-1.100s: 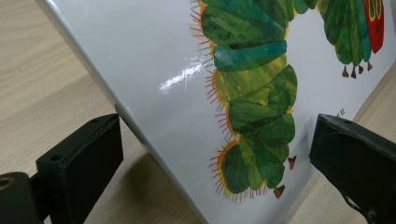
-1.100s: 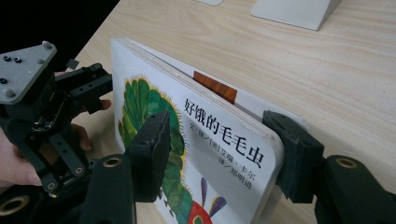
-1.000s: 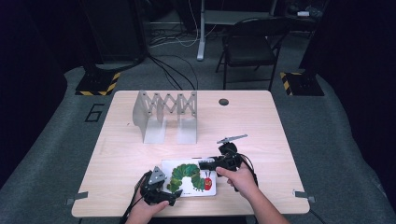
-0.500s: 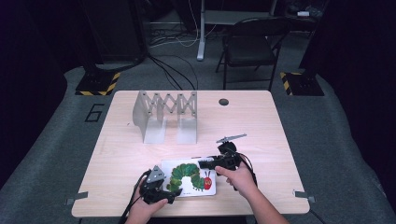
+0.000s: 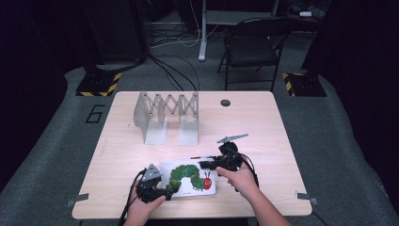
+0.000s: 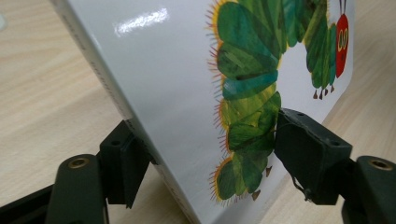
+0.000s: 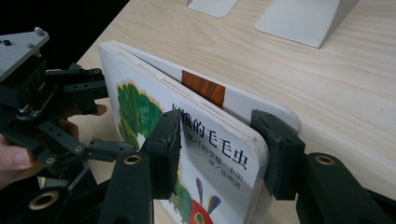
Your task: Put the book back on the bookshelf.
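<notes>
A: Looking down from the high view, we see the board book (image 5: 188, 177) flat near the table's (image 5: 263, 117) front edge, a gripper at each end.

B: Left gripper view: the left gripper (image 6: 205, 154) has just been closing, jaws straddling the spine end for lifting.

A: Right gripper view: the right gripper (image 7: 219, 149) is clamped on the book's thickness, steadying it.

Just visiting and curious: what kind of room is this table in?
Probably a lab or recording studio: dark curtains all round, hazard-striped stand bases, loose floor cables, and a folding chair behind the wooden table.
</notes>
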A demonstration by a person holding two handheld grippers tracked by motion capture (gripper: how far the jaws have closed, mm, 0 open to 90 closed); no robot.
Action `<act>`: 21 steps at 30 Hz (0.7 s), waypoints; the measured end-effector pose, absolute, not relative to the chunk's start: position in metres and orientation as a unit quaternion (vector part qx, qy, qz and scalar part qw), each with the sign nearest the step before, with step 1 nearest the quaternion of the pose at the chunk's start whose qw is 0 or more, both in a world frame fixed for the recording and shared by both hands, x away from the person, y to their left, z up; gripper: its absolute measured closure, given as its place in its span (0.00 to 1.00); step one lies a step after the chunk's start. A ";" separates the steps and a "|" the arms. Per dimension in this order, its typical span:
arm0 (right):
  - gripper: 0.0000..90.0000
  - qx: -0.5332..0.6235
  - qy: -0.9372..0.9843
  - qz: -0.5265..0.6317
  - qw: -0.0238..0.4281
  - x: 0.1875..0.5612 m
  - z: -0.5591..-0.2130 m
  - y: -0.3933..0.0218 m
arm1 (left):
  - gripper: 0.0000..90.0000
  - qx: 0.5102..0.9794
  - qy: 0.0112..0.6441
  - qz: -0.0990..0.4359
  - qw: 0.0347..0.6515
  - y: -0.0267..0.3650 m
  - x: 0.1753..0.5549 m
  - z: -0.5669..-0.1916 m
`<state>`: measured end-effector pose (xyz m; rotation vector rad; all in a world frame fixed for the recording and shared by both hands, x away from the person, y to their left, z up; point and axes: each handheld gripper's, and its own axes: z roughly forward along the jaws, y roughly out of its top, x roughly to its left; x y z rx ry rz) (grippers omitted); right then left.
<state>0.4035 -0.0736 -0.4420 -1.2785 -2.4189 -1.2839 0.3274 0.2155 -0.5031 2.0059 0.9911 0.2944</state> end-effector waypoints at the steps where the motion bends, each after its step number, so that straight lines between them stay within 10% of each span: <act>1: 0.59 -0.420 -0.799 -0.426 0.059 0.403 -0.440 -0.072 | 0.35 0.802 0.398 0.126 0.428 0.217 0.327 -0.501; 21: 0.40 -0.372 -0.822 -0.432 0.022 0.393 -0.431 -0.057 | 0.54 0.803 0.375 0.186 0.424 0.225 0.321 -0.495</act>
